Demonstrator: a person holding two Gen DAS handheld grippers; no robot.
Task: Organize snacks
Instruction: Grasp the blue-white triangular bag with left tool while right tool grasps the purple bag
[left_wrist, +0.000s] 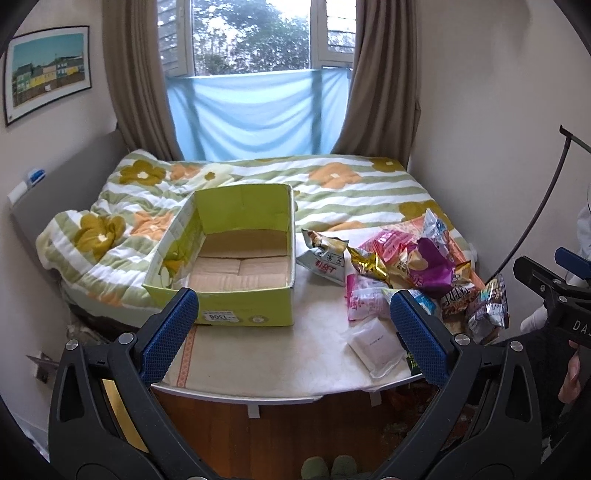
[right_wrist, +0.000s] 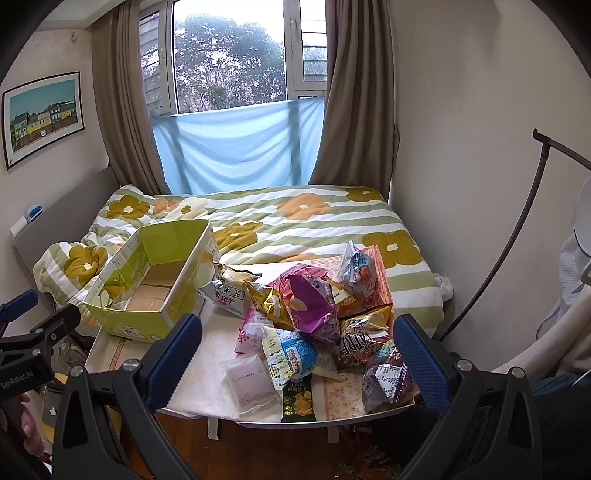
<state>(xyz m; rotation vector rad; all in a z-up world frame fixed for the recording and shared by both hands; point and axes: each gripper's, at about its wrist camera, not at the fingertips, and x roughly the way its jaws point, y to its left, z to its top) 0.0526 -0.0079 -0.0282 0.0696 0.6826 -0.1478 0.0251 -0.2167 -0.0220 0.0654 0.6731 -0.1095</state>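
Sitting on a small cloth-covered table (left_wrist: 258, 354) at the foot of a bed, one green cardboard box (left_wrist: 229, 258) lies open and holds nothing, its flaps up and a barcode label on the near wall. To the right of it, apart from the box, a heap of snack packets (right_wrist: 314, 317) spreads over the table's right half; about a dozen can be counted, though overlap hides the exact number. Among them are one purple chip bag (right_wrist: 312, 306), one gold bag (right_wrist: 267, 301), one grey-white bag with red characters (right_wrist: 225, 293) nearest the box, one flat white sachet (right_wrist: 249, 380) and one dark green bar (right_wrist: 297, 400) at the near edge. The left gripper (left_wrist: 293, 332) hangs over the near table edge, its two blue-padded fingers spread wide and empty. The right gripper (right_wrist: 295, 358) hovers before the heap, fingers likewise wide apart, gripping nothing. One floral duvet (left_wrist: 351, 199) covers the bed behind.
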